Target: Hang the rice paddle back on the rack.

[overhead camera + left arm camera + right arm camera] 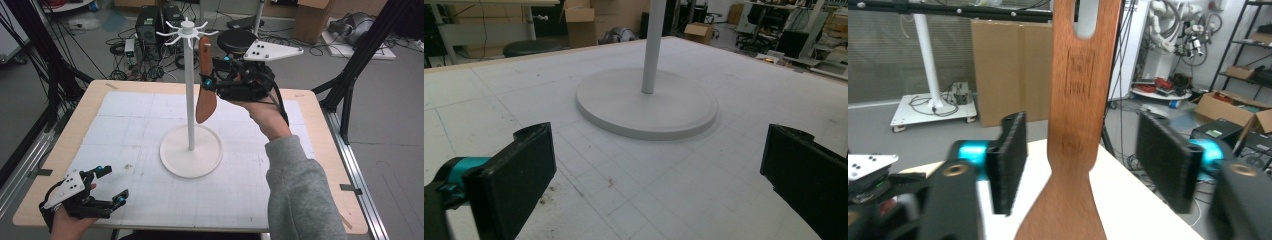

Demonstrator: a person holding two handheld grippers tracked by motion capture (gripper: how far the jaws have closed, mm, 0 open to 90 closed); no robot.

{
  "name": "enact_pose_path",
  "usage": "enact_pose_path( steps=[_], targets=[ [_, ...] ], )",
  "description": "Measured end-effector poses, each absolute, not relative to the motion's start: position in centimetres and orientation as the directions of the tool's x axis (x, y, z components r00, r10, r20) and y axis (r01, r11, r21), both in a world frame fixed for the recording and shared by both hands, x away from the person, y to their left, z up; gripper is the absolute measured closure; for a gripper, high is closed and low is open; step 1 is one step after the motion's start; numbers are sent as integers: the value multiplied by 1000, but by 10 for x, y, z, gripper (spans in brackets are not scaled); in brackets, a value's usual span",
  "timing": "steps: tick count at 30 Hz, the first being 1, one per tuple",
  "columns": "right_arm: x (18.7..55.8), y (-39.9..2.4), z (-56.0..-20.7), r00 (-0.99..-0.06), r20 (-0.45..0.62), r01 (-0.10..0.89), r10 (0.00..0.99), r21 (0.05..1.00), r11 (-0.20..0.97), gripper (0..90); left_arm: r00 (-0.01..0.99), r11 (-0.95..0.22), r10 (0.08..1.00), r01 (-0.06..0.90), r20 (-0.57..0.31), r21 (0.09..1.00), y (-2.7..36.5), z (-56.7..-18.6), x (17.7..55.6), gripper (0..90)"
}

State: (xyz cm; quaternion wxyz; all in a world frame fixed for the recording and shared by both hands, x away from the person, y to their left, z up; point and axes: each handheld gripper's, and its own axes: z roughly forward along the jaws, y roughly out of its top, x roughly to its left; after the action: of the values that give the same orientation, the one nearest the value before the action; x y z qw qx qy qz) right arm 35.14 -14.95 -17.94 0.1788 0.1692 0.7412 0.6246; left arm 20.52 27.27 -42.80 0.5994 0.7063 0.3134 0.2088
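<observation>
Wooden spatula [205, 90] hangs vertical at upper centre between my right gripper [212, 75] pads, jaws apart; left gripper [107, 187] idle, open.

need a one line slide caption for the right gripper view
Open black jaws of the right gripper flank, without touching, the brown wooden spatula hanging by its slotted handle.

high view overhead, left view low, both share stand base [191, 152]
</observation>
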Motion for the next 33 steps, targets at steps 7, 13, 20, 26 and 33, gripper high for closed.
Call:
enact_pose_path(
  steps=[7,13,20,26,33],
  targets=[
    [347,-166,-208,-873,-13,73,487,985,156,1,714,-82,695,191,-81,978,273,-428,204,18],
    [347,-180,-229,-877,17,96,480,985,140,0,716,-78,693,189,-83,979,273,-428,204,18],
    [341,-194,-260,-867,30,126,497,979,162,0,717,-77,691,192,-87,978,272,-428,204,18],
    [335,-200,-280,-867,40,144,497,975,172,0,718,-76,690,191,-87,979,272,-428,205,18],
    [325,-211,-302,-867,60,150,495,978,145,0,723,-79,686,191,-86,979,270,-428,206,18]
  ],
)
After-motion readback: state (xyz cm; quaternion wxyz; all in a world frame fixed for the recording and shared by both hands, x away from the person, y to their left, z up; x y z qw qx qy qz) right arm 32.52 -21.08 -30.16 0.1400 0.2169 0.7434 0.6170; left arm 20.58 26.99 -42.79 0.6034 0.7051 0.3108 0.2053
